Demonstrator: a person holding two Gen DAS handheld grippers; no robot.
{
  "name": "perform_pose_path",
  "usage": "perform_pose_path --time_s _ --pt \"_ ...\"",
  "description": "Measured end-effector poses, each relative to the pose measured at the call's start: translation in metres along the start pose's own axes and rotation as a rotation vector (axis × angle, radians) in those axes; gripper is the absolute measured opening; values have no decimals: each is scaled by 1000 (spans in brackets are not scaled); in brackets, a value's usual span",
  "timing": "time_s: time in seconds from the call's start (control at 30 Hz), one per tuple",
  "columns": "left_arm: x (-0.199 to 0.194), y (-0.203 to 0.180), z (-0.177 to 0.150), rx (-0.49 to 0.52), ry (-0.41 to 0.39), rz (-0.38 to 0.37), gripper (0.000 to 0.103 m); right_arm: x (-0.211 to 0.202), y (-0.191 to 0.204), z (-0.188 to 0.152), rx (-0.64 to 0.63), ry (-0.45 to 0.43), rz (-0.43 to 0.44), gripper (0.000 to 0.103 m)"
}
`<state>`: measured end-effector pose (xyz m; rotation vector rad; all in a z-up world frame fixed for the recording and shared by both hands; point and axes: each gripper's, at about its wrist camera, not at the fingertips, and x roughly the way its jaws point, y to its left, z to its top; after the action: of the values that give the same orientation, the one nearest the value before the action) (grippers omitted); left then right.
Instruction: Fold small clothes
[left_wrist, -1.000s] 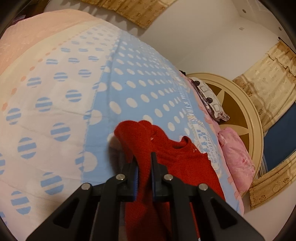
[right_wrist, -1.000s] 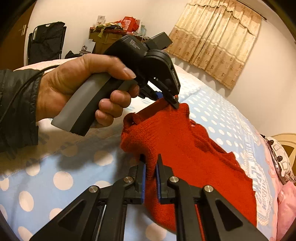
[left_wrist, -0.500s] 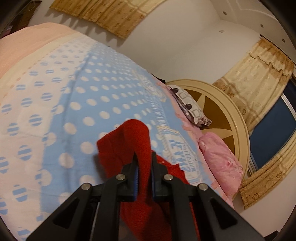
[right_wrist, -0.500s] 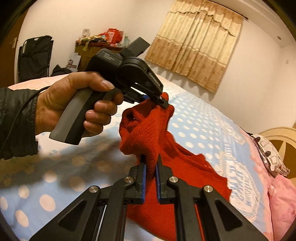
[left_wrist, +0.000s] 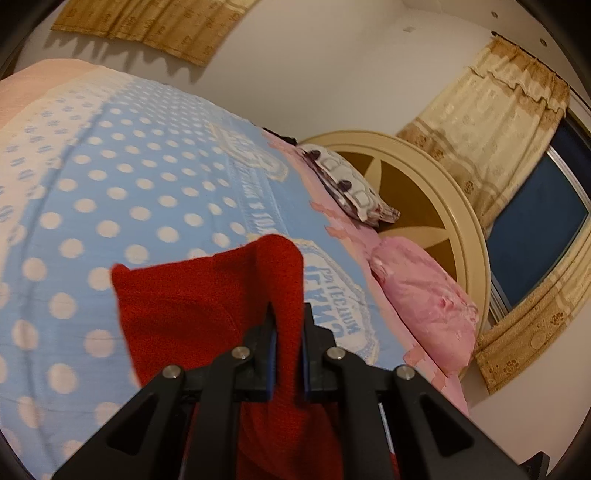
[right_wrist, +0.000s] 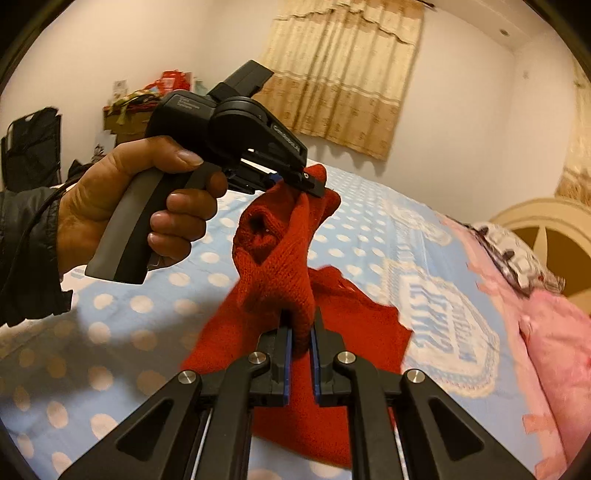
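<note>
Two grippers, both clenched on one red knitted sweater. Left gripper, seen from its own camera: jaws pinched on a fold of red knit that rises between the fingers and drapes forward over them. Same left gripper in the right wrist view: held by a bare hand with a dark sleeve at the wrist, tips nipping the upper edge of the garment, lifted clear of the bed. Right gripper: jaws closed tight on another bunch of the same knit, nearer the camera and lower. Between the two grips, a twisted band of red fabric with an opening, sleeve or neck, cannot tell which. Remainder of the sweater trailing down onto the blue polka-dot bedspread, spread over the spotted part near the printed emblem, toward the head end of the bed. Pink pillow and patterned pillow just beyond, against the round cream headboard. Beige curtains on the far wall; second curtain beside a dark window. Cluttered box with red items and a black folding chair against the far wall, well apart from the bed's near edge.
</note>
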<state>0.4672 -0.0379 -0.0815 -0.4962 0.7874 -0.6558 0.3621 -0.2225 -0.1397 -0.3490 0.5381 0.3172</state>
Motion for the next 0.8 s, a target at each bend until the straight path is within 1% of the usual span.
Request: perform_pose_path --time_s 0.13,0.37,0.5,0.6,0.67,0.7,0.77,0.8 --pt "29 -15 -8 12 46 -12 10 -3 -24 -14 50 32 -12 7" --pt "84 -45 -33 68 142 -9 10 -5 -56 -50 161 110 -38 7" --pt "101 -57 -45 120 178 33 11 -1 -69 -68 235 164 -11 7" --pt "99 -71 -49 186 188 67 17 -1 -79 -75 300 190 36 7" --pt "89 -81 -51 246 175 62 21 -1 -84 -77 329 200 61 8" --pt "84 -85 -52 274 168 71 23 0 -85 -79 337 206 76 8" --pt "71 -93 -54 328 142 90 40 0 -86 -81 349 215 85 8" --pt "62 -95 -56 354 124 107 45 -1 -87 -83 353 218 89 8"
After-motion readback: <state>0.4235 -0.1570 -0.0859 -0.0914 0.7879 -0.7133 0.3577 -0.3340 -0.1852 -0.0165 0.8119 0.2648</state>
